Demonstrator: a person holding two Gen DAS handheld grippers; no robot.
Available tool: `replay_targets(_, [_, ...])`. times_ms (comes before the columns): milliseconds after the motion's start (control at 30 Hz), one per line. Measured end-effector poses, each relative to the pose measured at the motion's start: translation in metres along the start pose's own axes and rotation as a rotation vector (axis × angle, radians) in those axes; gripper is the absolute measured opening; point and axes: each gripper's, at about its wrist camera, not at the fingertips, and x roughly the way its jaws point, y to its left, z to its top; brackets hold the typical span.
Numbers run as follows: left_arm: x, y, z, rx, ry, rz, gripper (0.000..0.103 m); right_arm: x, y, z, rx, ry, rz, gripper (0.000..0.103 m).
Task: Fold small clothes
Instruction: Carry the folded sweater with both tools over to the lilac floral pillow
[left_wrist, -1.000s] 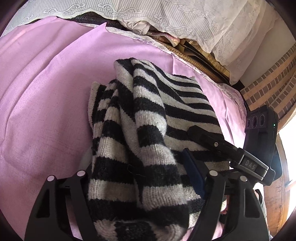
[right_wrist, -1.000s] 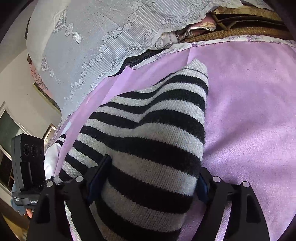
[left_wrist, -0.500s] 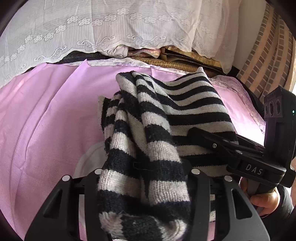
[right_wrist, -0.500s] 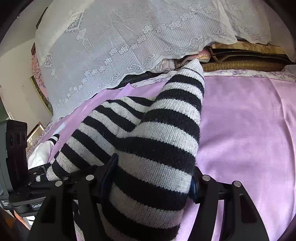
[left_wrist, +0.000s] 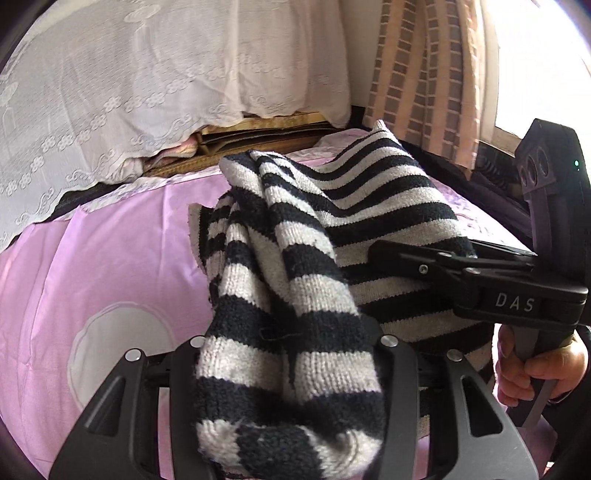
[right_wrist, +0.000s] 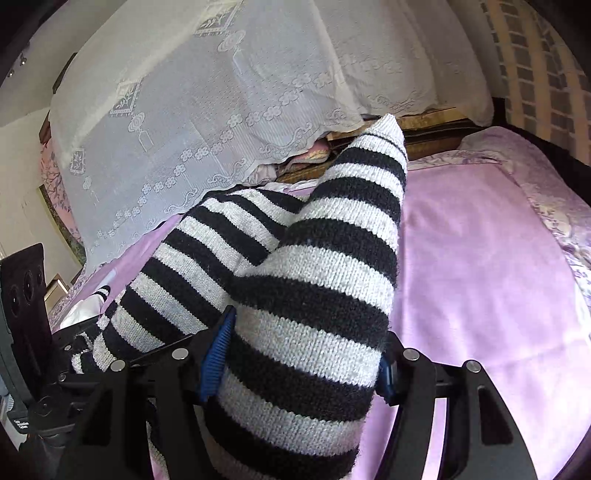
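Observation:
A folded black-and-white striped knit sweater (left_wrist: 295, 280) hangs lifted above the pink bedsheet (left_wrist: 110, 258). My left gripper (left_wrist: 288, 369) is shut on its near bunched end, and the thick knit fills the space between the fingers. In the left wrist view my right gripper (left_wrist: 406, 258) clamps the sweater's right side, held by a hand (left_wrist: 532, 369). In the right wrist view the right gripper (right_wrist: 303, 354) is shut on the sweater (right_wrist: 325, 266), its blue pads (right_wrist: 216, 354) pressing the knit. The left gripper (right_wrist: 74, 343) shows at the lower left edge.
White lace covers (left_wrist: 147, 92) drape over the bedding stack at the head of the bed. A checked curtain (left_wrist: 424, 74) hangs at the right. A pale round print (left_wrist: 118, 354) marks the sheet under the sweater. Pink sheet (right_wrist: 480, 277) stretches to the right.
Both grippers closed tighter on the sweater and carried it up off the sheet and toward the right. The left gripper rolled, and more of the lace covers and curtain came into view.

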Motion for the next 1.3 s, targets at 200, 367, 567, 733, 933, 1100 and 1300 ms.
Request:
replay_targets(200, [-0.007, -0.090, 0.013, 0.118, -0.031, -0.097, 0.046, -0.087, -0.051, -0.013, 0.028, -0.074, -0.120, 0.065])
replay_targets(367, [-0.008, -0.168, 0.019, 0.219, -0.050, -0.172, 0.046, -0.153, -0.099, -0.029, 0.081, -0.122, -0.211, 0.065])
replay_targets(567, [0.000, -0.254, 0.017, 0.336, -0.045, -0.253, 0.046, -0.213, -0.153, -0.055, 0.153, -0.155, -0.319, 0.064])
replay_targets(733, [0.010, -0.310, 0.011, 0.398, -0.018, -0.318, 0.046, -0.246, -0.191, -0.075, 0.230, -0.164, -0.383, 0.064])
replay_targets(933, [0.025, -0.351, 0.007, 0.429, 0.020, -0.378, 0.046, -0.268, -0.217, -0.092, 0.276, -0.157, -0.449, 0.063])
replay_targets(1100, [0.035, -0.368, 0.000, 0.449, 0.042, -0.418, 0.046, -0.275, -0.229, -0.105, 0.318, -0.144, -0.464, 0.063])
replay_targets(1300, [0.051, -0.372, -0.008, 0.447, 0.081, -0.420, 0.046, -0.263, -0.242, -0.118, 0.352, -0.124, -0.459, 0.063])
